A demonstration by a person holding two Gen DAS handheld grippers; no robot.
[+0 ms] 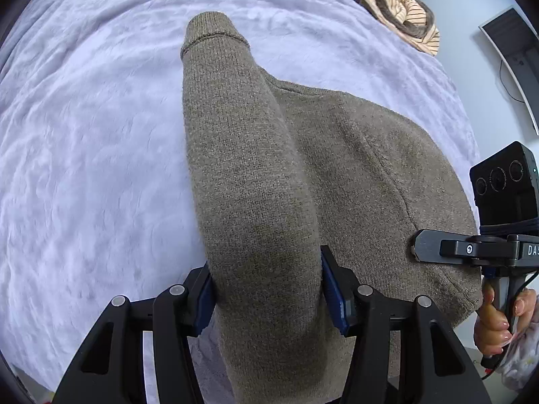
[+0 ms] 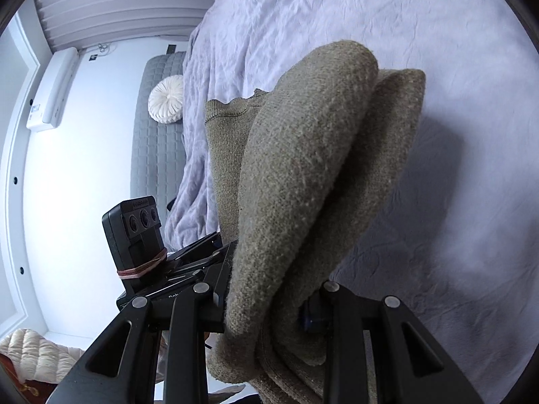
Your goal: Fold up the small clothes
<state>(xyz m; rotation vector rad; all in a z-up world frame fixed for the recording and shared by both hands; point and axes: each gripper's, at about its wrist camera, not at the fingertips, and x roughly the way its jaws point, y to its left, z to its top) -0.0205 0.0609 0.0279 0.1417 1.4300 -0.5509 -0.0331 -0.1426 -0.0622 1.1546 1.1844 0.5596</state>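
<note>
LEFT WRIST VIEW
Sweater (image 1: 353,168): olive-brown knit, body spread on the pale lilac bed cover (image 1: 84,168), lying to the right of and beyond the jaws.
Sleeve (image 1: 242,168): rises from between the jaws and runs straight ahead, cuff (image 1: 212,30) at the far end, resting on the cover.
Left gripper (image 1: 266,286): jaws clamped on the sleeve's thick near part, blue pads pressing both sides of the roll.
Long axis: along the fingers, away from the camera, roughly parallel to the body's left edge.
Right gripper (image 1: 417,245): reaches in from the right edge at the sweater's near right hem; jaws hidden by its own body here, cannot tell from this side.
Right hand (image 1: 495,316): wrapped round the handle, low right.
Striped garment (image 1: 404,10): bunched at the far end of the bed, well apart.

RIGHT WRIST VIEW
Right gripper (image 2: 266,306): jaws closed on a thick doubled fold of the sweater (image 2: 303,185); knit bulges out above and hangs below the fingers.
Fold direction: layers stand forward from the jaws and lean over the bed cover (image 2: 438,67), lifted, shadow cast on the right.
Left gripper (image 2: 188,262): just beside, to the left, at the same near edge.
Round cushion (image 2: 166,99): against the grey headboard, far off.

JUDGEMENT
Step in hand: likely carrying the near edge and sleeve forward over the body.
Deciding relation: both grips sit on the near edge, level with each other; neither clearly nearer; the fold line probably runs across, between them.
</note>
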